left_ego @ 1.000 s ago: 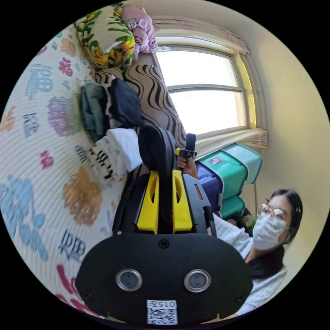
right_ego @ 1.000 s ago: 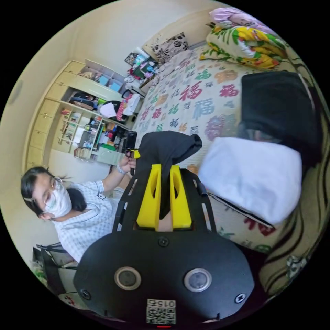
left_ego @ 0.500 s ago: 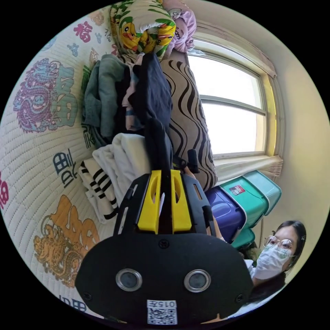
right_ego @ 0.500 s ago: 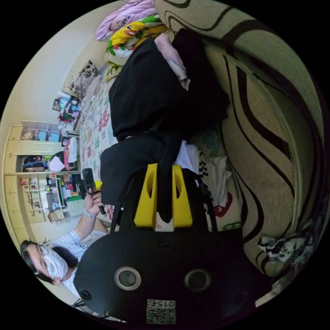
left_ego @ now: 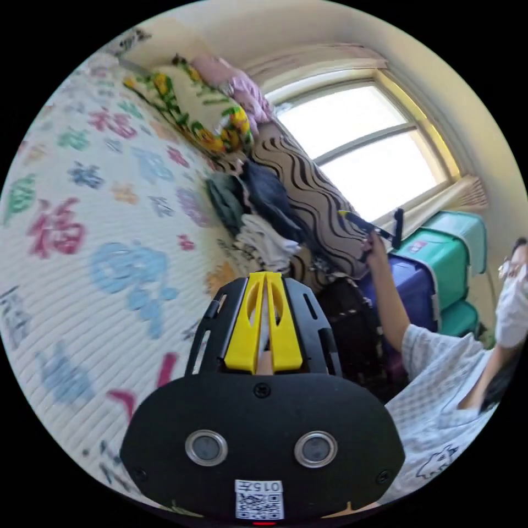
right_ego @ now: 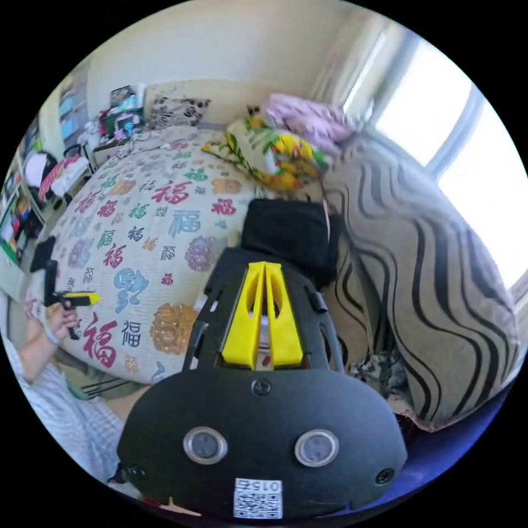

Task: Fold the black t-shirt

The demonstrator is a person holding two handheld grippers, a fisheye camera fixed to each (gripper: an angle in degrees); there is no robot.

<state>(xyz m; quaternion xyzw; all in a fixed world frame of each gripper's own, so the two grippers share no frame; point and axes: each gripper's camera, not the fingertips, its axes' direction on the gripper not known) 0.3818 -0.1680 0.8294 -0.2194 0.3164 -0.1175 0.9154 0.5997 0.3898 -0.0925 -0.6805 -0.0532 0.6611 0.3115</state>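
The black t-shirt (right_ego: 291, 231) lies folded on top of a pile of clothes against a striped cushion (right_ego: 418, 264); in the left gripper view it is the dark top layer (left_ego: 270, 193) of that pile. My right gripper (right_ego: 265, 267) hangs just in front of it, jaws shut with nothing between them. My left gripper (left_ego: 265, 275) is shut and empty too, held back over the bed some way from the pile. The right gripper (left_ego: 367, 223) shows in a raised hand near the cushion. At the bed's edge, the left gripper (right_ego: 74, 298) sits in the other hand.
A quilt with coloured characters (left_ego: 82, 231) covers the bed. White and striped folded clothes (left_ego: 264, 245) lie under the black shirt. Flowered and pink pillows (right_ego: 280, 148) are stacked behind. Teal and purple storage bins (left_ego: 434, 264) stand under the window. A person in a checked top (left_ego: 440, 374) stands beside the bed.
Both grippers have let go of the black t-shirt, which now rests on the pile, and have pulled back from it with their jaws shut empty.
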